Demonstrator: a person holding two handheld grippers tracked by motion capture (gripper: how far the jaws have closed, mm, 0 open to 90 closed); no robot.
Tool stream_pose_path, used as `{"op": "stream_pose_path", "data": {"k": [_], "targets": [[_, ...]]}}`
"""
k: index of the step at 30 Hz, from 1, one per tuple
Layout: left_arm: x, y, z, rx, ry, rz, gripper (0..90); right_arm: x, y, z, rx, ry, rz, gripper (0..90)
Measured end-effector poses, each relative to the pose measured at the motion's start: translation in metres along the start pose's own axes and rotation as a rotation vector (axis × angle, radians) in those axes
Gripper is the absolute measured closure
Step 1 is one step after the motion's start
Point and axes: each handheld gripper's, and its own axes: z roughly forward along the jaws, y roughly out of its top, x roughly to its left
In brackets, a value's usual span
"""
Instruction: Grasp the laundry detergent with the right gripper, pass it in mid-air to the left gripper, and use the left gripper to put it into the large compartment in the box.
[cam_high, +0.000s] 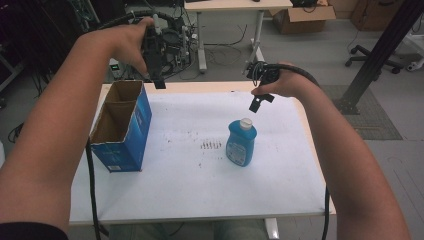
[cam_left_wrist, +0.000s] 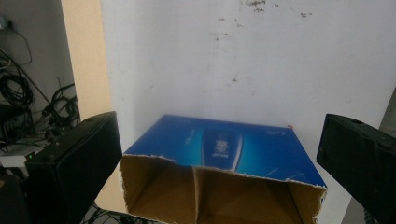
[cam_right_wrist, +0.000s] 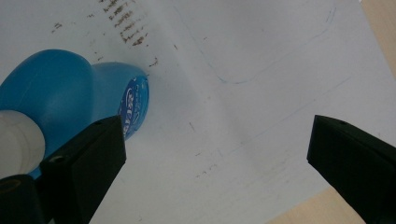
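**Bottle sits below right gripper, box below left — both sets of jaws wide and empty**

White sheet over the table (cam_high: 200, 185) is carrying two items in the high view: an upright blue bottle (cam_high: 241, 144) with a white cap right of centre, and a blue carton (cam_high: 122, 127) standing with its torn-open top up at the left edge. We're reading the bottle's long axis as vertical, cap up. Right gripper (cam_high: 260, 101) is hanging above and just behind the bottle, nose angled down toward it, so the right hand is clearly the nearer one. Left gripper (cam_high: 156, 70) is hovering above the far end of the carton, well apart from the bottle.

Left gripper view: we're looking down into the carton (cam_left_wrist: 224, 154), its open mouth showing a cardboard divider and two compartments. Both black jaws are standing wide at the frame edges, nothing between them, nothing touched.

Right gripper view: the bottle (cam_right_wrist: 65, 98) is sitting off to the left, partly behind the left jaw, cap (cam_right_wrist: 18, 142) nearest the camera. Jaws are spread wide over bare sheet, gripping nothing. We're judging that the gripper needs shifting toward its left jaw's side before the bottle centres in the gap.
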Motion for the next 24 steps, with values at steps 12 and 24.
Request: {"op": "stream_pose_path", "data": {"k": [12, 24], "targets": [[-0.018, -0.003, -0.002, -0.011, -0.023, 0.001, 0.4, -0.003, -0.008, -0.008, -0.019, -0.014, 0.004, 4.8], [-0.053, -0.011, 0.0, -0.016, -0.042, 0.023, 0.4, 0.009, -0.018, -0.015, -0.041, -0.026, -0.009, 4.6]]}}
